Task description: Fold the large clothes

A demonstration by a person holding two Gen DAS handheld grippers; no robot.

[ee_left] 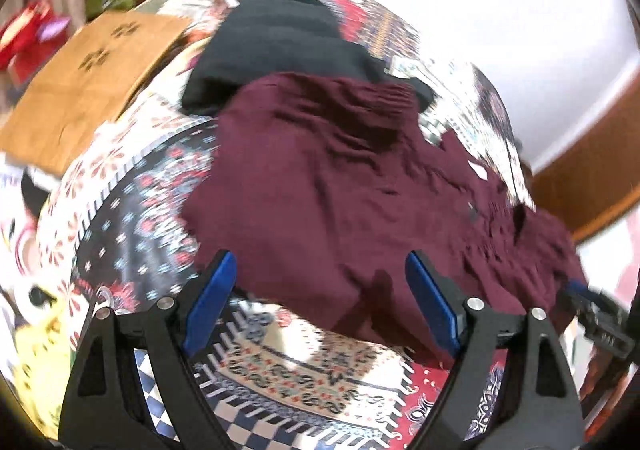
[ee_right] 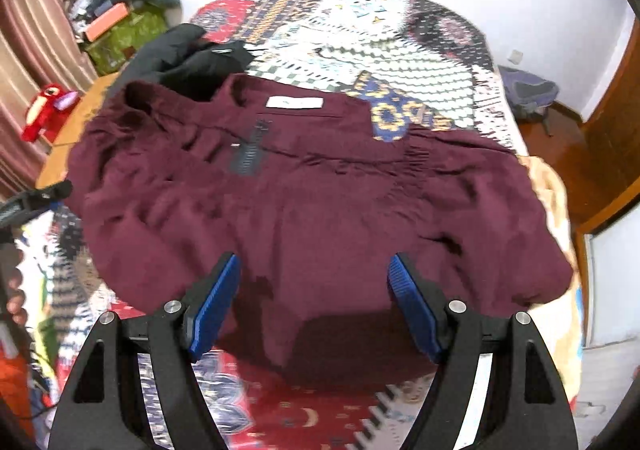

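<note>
Hovering low over the near hem of the maroon garment [ee_left: 340, 178], the left tool [ee_left: 320, 282] points forward with its two blue-padded fingers [ee_left: 210, 302] spread wide and nothing between them; the cloth's edge lies just beyond the tips. In the right wrist view the right tool [ee_right: 314, 282] sits in much the same pose, fingers [ee_right: 414, 306] held well apart and empty, aimed at the middle of the garment's near edge. One maroon garment [ee_right: 304, 202] is spread across the centre of the frame on the patterned bedspread [ee_right: 360, 46] (rumpled, with folds running crosswise), its collar and a white neck label [ee_right: 294, 103] toward the upper middle and a dark tag [ee_right: 250, 152] just below that. One black garment [ee_left: 280, 46] lies heaped at the far end, touching the maroon one and partly under its far edge; it shows at the upper centre of the left wrist view and the upper left of the right wrist view. One tan sheet [ee_left: 84, 86], cardboard by the look of it, lies flat at the left of the left wrist view, beside the bed. At the lower right edge of the left wrist view a second black tool body [ee_left: 600, 318] pokes in beside the garment, blurred. One red plush toy [ee_right: 46, 110] sits at the left edge of the right wrist view, and one green box [ee_right: 128, 36] stands in its upper left.
</note>
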